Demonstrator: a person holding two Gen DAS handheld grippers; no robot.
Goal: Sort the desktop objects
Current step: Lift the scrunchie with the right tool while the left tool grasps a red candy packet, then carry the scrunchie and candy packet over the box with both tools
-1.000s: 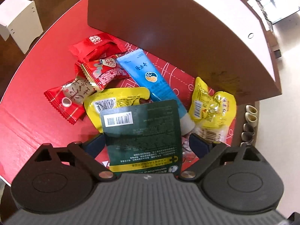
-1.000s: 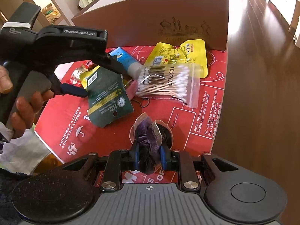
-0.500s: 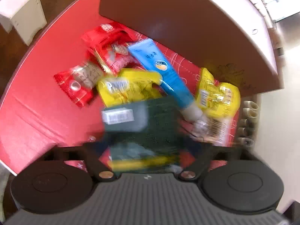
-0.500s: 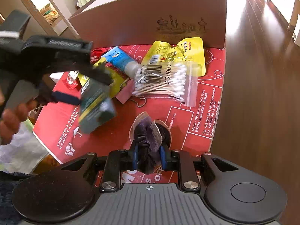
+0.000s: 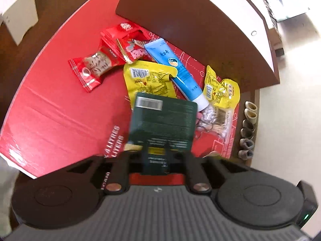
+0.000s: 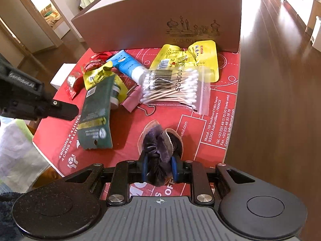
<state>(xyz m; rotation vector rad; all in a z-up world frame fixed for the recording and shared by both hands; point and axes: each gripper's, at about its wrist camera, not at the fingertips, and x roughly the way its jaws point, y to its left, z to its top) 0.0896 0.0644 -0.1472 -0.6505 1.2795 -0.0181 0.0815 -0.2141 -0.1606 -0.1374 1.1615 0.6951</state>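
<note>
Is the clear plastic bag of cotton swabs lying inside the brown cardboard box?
No, the clear plastic bag of cotton swabs lies on the red cardboard sheet.

we see brown board (image 6: pixel 156 24) upright behind red sheet (image 5: pixel 50 108) | white box (image 5: pixel 18 20) on dark wood desktop (image 6: pixel 280 100) | shoes (image 5: pixel 247 132) on floor

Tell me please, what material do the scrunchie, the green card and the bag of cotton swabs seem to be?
Scrunchie: soft velvety fabric, dark purple, gathered in folds. Green card: probably thin printed cardboard, matte; it bends but keeps its shape. Bag of cotton swabs: clear glossy plastic film with a zip strip; the swabs have pale sticks, perhaps wood or paper.
</note>
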